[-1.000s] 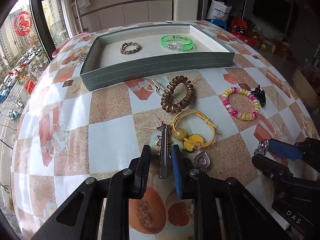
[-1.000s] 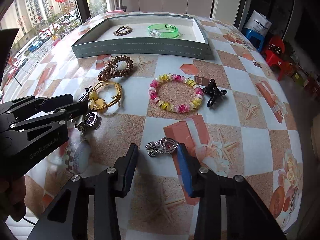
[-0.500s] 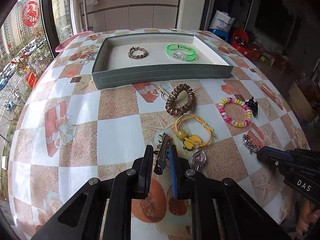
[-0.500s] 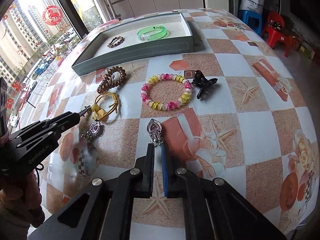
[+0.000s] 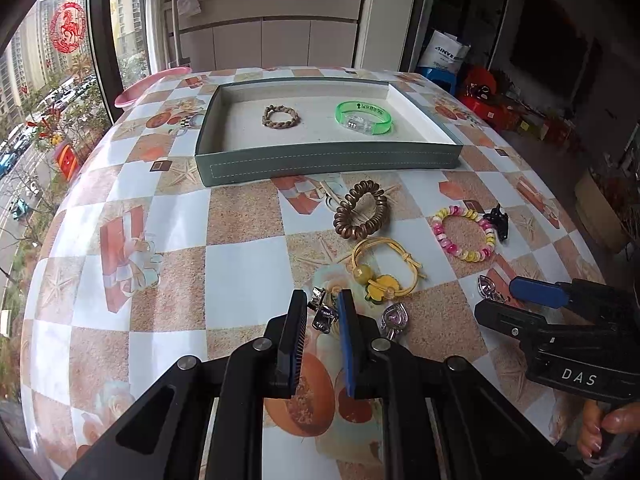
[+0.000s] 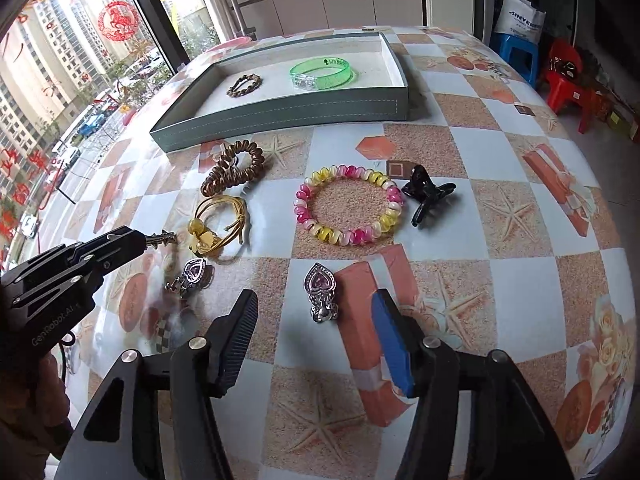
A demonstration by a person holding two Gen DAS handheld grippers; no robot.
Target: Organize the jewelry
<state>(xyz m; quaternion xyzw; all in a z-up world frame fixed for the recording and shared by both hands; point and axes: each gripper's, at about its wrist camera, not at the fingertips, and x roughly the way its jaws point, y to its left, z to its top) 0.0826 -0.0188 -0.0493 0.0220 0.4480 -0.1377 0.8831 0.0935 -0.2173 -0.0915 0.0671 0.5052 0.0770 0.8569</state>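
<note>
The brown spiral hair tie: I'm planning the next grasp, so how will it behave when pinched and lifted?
The brown spiral hair tie looks like a springy plastic coil, so it will probably squash and stretch rather than stay stiff. It seems light. Lying flat on the table, it is unlikely to roll.

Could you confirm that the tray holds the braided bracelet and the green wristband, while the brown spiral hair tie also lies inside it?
Not quite: the brown spiral hair tie lies on the table in front of the tray, not inside it, as the left wrist view shows. The braided bracelet and the green wristband are indeed in the tray.
</note>
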